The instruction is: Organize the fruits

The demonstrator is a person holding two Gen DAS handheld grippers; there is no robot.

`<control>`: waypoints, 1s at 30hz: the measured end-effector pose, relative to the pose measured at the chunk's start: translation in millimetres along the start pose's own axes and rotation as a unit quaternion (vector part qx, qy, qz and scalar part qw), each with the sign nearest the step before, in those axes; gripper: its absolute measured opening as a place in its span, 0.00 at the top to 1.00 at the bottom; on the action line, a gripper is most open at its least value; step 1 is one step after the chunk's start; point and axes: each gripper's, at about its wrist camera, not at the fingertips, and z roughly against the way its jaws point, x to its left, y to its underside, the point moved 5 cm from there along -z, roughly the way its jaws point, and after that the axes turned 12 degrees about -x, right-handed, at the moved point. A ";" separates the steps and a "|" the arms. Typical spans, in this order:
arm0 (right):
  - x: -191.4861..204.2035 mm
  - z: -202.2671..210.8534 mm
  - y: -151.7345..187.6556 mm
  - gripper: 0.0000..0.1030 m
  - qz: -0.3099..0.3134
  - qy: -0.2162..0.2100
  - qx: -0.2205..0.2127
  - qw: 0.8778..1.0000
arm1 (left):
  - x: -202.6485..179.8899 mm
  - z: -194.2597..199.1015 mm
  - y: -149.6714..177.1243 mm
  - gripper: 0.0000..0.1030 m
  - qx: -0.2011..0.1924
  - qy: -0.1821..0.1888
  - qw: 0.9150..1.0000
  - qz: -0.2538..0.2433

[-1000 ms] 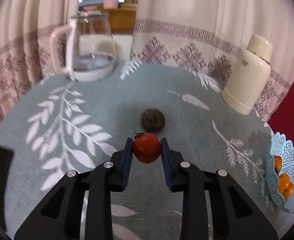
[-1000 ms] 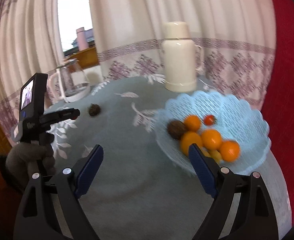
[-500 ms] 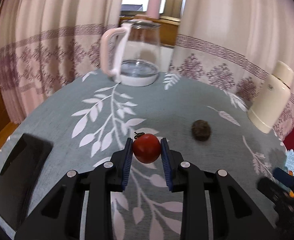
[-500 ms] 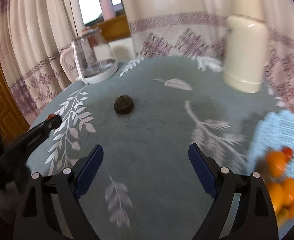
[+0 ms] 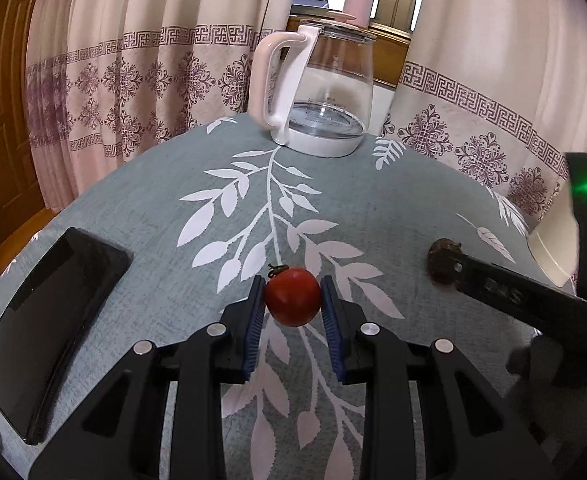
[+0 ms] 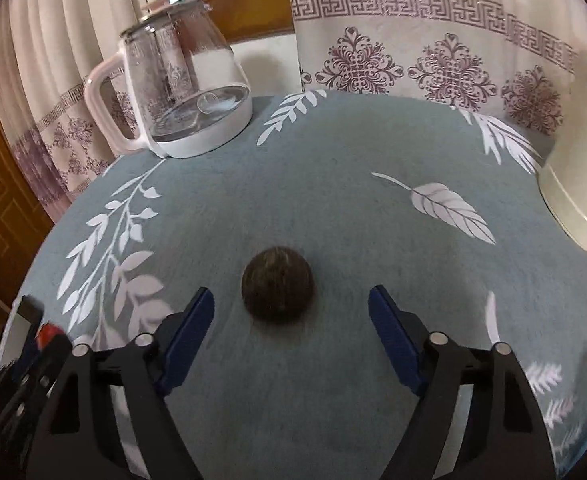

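Observation:
My left gripper [image 5: 292,304] is shut on a small red tomato [image 5: 292,302] and holds it above the grey leaf-print tablecloth [image 5: 333,208]. A dark brown round fruit [image 6: 277,289] lies on the cloth in the right wrist view, just ahead of my right gripper [image 6: 291,306]. The right jaws are closing; their blue pads stand wide of the fruit on both sides and do not touch it. In the left wrist view the same brown fruit [image 5: 442,254] shows at right, partly covered by a black finger of the right gripper [image 5: 493,284].
A glass kettle [image 5: 325,92] with a pink handle stands at the table's far edge. A cream thermos [image 6: 581,152] stands at right. A black phone [image 5: 45,320] lies at the near left. Curtains hang behind the round table.
My right gripper has swung left, away from the blue fruit basket, up to the brown fruit, and its jaws have narrowed. The left gripper shifted left with the tomato still held.

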 end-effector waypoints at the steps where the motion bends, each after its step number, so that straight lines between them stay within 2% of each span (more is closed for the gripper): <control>1: 1.8 -4.8 -1.0 0.28 0.002 -0.001 0.003 1.000 | 0.7 0.7 0.1 0.72 -0.002 -0.001 1.000 0.000; 4: 5.9 -13.2 -2.6 0.33 0.011 -0.003 0.008 1.000 | 0.9 0.8 0.1 0.72 -0.003 -0.002 1.000 0.001; 10: 11.9 -19.3 -1.5 0.52 0.034 0.007 0.012 0.999 | -2.4 2.3 0.2 0.72 -0.005 0.003 1.000 -0.002; 11: 12.6 -19.0 -1.2 0.58 0.037 0.007 0.012 0.999 | -2.7 2.3 0.3 0.72 -0.005 0.003 1.000 -0.002; 12: 13.4 -18.7 -0.6 0.59 0.040 0.008 0.012 0.999 | -3.1 2.0 0.5 0.72 -0.005 0.003 1.000 -0.003; 19: 13.0 -9.0 4.0 0.59 0.037 0.007 0.011 0.999 | -4.9 2.3 0.8 0.72 -0.004 0.007 1.000 -0.005; 30: 1.0 38.9 23.2 0.59 0.015 0.012 -0.004 1.000 | -5.8 2.5 0.6 0.72 -0.003 0.014 1.000 -0.004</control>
